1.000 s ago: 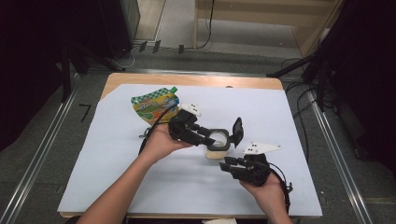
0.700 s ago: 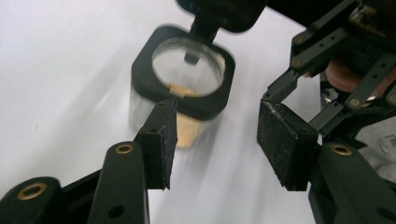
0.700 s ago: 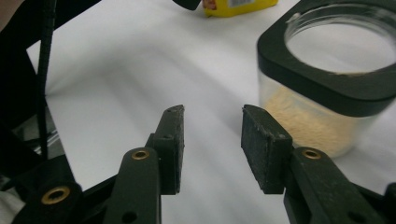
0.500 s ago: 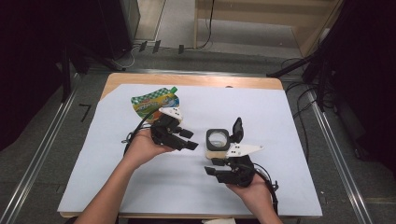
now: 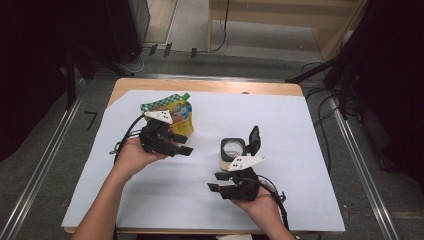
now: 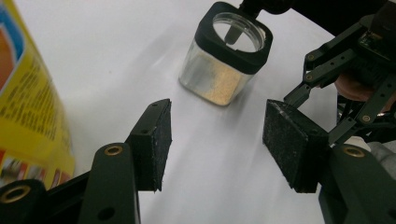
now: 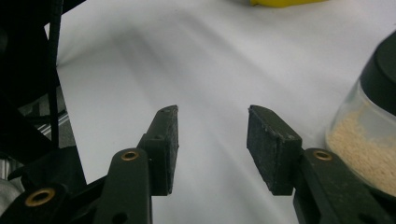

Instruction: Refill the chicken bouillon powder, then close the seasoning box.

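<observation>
A small clear jar (image 5: pixel 232 152) of pale powder stands on the white sheet, its black flip lid (image 5: pixel 254 139) raised. In the left gripper view the jar (image 6: pixel 224 60) sits ahead of my open left gripper (image 6: pixel 224 140), well apart from its pads. My left gripper (image 5: pixel 184 145) is left of the jar, beside a yellow and green pouch (image 5: pixel 172 112). My right gripper (image 5: pixel 216 181) is in front of the jar, pointing left. In its own view the right gripper (image 7: pixel 212 147) is open and the jar (image 7: pixel 369 135) lies off to its right. Both sets of jaws have just been opening, with nothing between them.
The white sheet (image 5: pixel 300 125) covers a wooden table (image 5: pixel 210 86) whose far edge shows. Cables trail from both grippers. Dark stands and cables crowd the floor at the table's right side and behind it. The pouch (image 6: pixel 28 93) is close to the left jaw.
Both grippers have drawn away from the jar: the left one leftward toward the pouch, the right one toward the table's front edge. The jar stays where it was, lid up.
</observation>
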